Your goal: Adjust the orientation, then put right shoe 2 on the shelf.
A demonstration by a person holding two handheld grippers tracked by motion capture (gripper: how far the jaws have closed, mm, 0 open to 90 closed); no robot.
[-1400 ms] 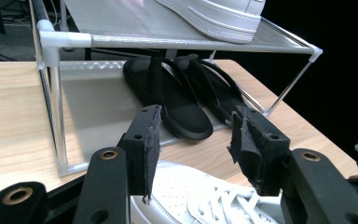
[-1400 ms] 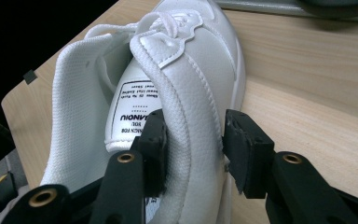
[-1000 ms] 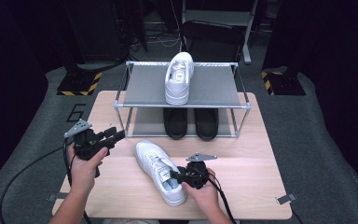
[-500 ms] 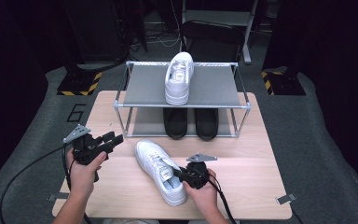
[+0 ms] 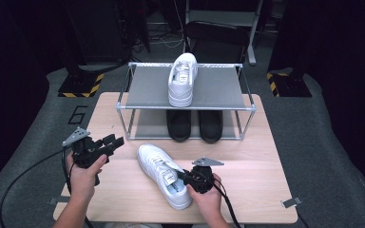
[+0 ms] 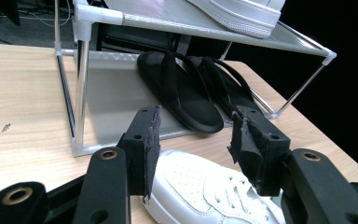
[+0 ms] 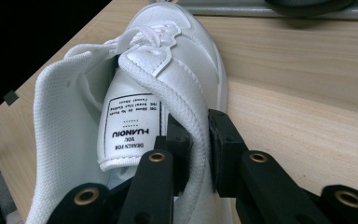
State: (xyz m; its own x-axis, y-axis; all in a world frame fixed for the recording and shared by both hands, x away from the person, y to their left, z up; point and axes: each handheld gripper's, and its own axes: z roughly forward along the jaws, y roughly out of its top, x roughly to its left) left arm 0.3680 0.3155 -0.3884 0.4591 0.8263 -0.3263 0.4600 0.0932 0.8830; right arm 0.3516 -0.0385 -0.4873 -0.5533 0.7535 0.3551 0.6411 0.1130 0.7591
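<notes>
A white sneaker (image 5: pixel 159 166) lies on the wooden table, its toe pointing to the far left. My right gripper (image 5: pixel 183 176) is at its heel end. Its jaws have just been closing and now pinch the padded side of the sneaker's collar (image 7: pixel 186 116), one pad inside the shoe and one outside: my right gripper (image 7: pixel 198 140) is shut on it. My left gripper (image 5: pixel 116 141) hovers open to the left of the toe, with nothing between its pads (image 6: pixel 151 140). The sneaker's toe (image 6: pixel 196 186) lies just beyond them. A matching white sneaker (image 5: pixel 182 78) stands on the rack's top shelf.
A two-shelf metal rack (image 5: pixel 228 88) stands at the back of the table. A pair of black sandals (image 5: pixel 195 124) sits on its lower shelf, seen close in the left gripper view as sandals (image 6: pixel 182 93) behind a corner post (image 6: pixel 81 84). Cables trail from both grippers toward the table's near edge.
My left gripper has sunk slightly toward the table. My right hand stays at the sneaker's heel, and the sneaker has not moved.
</notes>
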